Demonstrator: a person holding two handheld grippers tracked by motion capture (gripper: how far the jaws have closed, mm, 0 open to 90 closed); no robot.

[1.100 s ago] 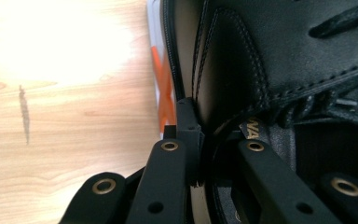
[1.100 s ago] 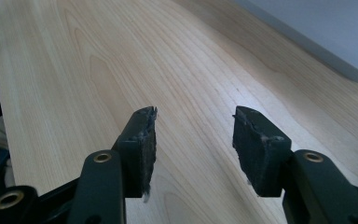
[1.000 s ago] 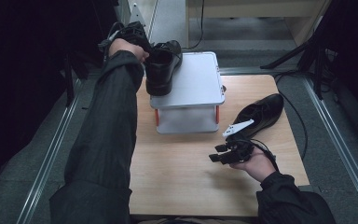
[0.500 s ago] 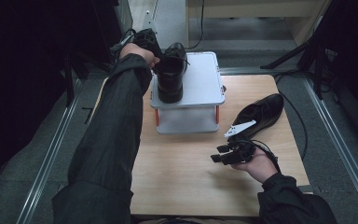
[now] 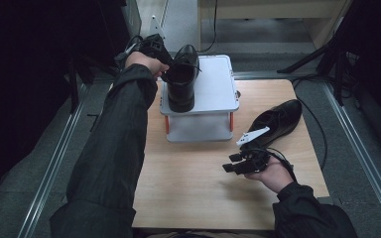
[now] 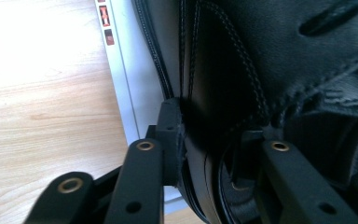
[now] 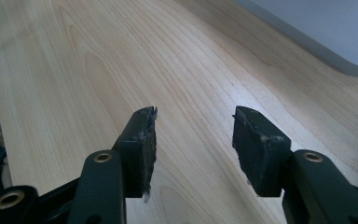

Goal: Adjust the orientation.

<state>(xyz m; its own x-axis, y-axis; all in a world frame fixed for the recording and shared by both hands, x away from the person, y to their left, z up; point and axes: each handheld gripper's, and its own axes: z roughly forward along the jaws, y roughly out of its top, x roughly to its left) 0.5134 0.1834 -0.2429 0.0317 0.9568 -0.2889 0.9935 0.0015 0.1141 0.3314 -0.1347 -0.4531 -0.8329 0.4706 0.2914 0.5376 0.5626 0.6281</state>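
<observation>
Wooden table (image 5: 193, 183) carried a white box (image 5: 213, 89), and 1 black shoe (image 5: 182, 79) sat on its lid; the left gripper (image 5: 164, 63) clamped the shoe's side wall, 1 jaw inside. Right gripper (image 5: 235, 163) hovered agape, empty.

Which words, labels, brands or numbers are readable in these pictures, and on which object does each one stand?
No text can be read.
Two small red and dark labels stand on the edge of the white box beside the shoe held by the left gripper; their print is too blurred to read.
The other shoe and the right gripper show no text.
</observation>
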